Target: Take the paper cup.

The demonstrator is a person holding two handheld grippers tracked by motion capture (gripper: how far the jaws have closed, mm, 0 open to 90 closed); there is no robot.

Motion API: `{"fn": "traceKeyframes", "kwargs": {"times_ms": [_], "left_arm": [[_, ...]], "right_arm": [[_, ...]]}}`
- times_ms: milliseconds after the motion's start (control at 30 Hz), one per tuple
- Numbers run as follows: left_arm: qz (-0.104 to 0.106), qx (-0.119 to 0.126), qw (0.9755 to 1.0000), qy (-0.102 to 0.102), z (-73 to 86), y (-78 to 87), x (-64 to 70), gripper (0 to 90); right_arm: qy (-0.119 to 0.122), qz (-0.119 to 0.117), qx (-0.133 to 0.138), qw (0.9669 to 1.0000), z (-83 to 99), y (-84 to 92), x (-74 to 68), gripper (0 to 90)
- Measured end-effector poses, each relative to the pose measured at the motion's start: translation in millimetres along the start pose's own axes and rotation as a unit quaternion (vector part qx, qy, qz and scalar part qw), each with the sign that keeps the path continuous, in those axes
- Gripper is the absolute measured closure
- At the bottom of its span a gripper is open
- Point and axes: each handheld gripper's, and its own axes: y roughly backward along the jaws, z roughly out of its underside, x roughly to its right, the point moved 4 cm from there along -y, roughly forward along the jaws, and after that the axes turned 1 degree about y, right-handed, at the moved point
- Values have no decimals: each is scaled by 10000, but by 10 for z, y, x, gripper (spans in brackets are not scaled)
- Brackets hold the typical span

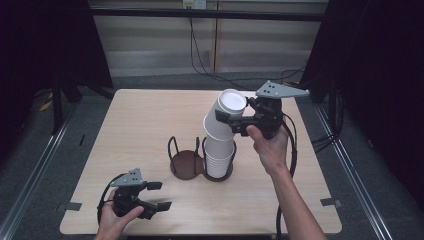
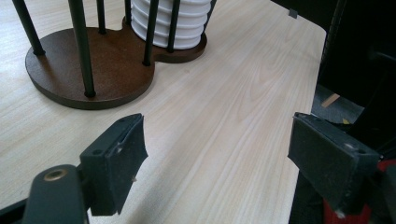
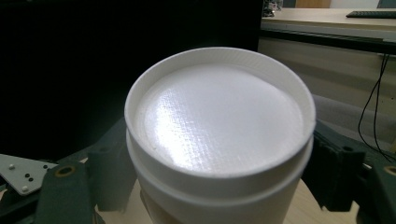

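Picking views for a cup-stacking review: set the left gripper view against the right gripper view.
Left gripper view alone: the brown rack base with black posts, the table top, and its own fingers standing apart with nothing between them.

Right gripper view alone: the upturned bottom of the top cup, clamped on both sides by that gripper's fingers.

Both: white cups, seen on the left as the ribbed stack in the rack.

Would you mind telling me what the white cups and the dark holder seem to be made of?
White cups: probably paper with a smooth coating; the upturned base shines with a faint woven texture. Holder: the brown matte base looks like stained wood, and the thin black uprights look like metal rod, though painted plastic is possible.
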Motion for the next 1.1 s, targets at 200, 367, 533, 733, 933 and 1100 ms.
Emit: {"fn": "traceKeyframes", "kwargs": {"times_ms": [200, 367, 533, 733, 933, 1100], "left_arm": [[-16, -2, 10000, -6, 1, 1, 0, 187], [-43, 17, 10000, 3, -1, 6, -7, 187], [-24, -10, 10000, -31, 2, -2, 6, 187], [-58, 38, 10000, -48, -9, 5, -2, 187], [-56, 54, 10000, -53, -24, 10, -12, 184], [-42, 81, 9999, -85, -47, 4, -5, 173]], "right_arm": [[-61, -61, 96, 9999, -39, 47, 8, 227], [-39, -93, 146, 9998, -85, 83, -7, 227], [-61, -125, 223, 9997, -118, 124, -14, 227], [-69, -129, 316, 9994, -161, 198, -17, 227], [-109, -166, 371, 9991, -183, 284, -18, 228], [-104, -243, 330, 9991, -163, 342, -62, 228]]}}
